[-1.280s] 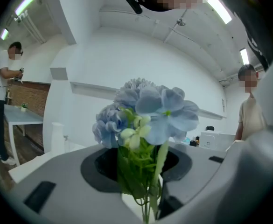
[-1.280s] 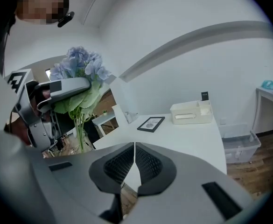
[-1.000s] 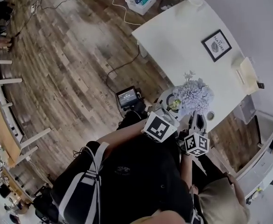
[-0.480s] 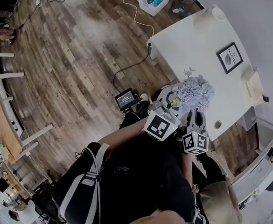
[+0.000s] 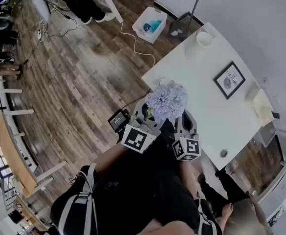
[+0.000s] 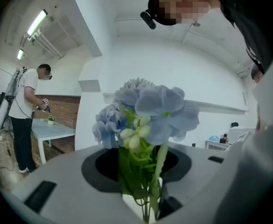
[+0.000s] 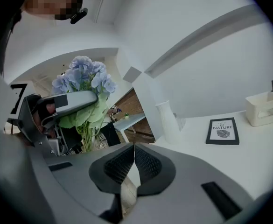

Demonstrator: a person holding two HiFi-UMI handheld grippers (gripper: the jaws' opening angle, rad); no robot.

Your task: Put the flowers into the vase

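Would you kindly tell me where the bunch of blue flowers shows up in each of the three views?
Head view: flowers at centre, by the white table's edge.
Left gripper view: centre, stems clamped in the tongs of the left gripper.
Right gripper view: upper left.
Shared landmark: the framed picture, in the head and right gripper views only.

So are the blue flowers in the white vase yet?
No, the blue flowers are gripped by the left gripper, well apart from the white vase standing on the table.
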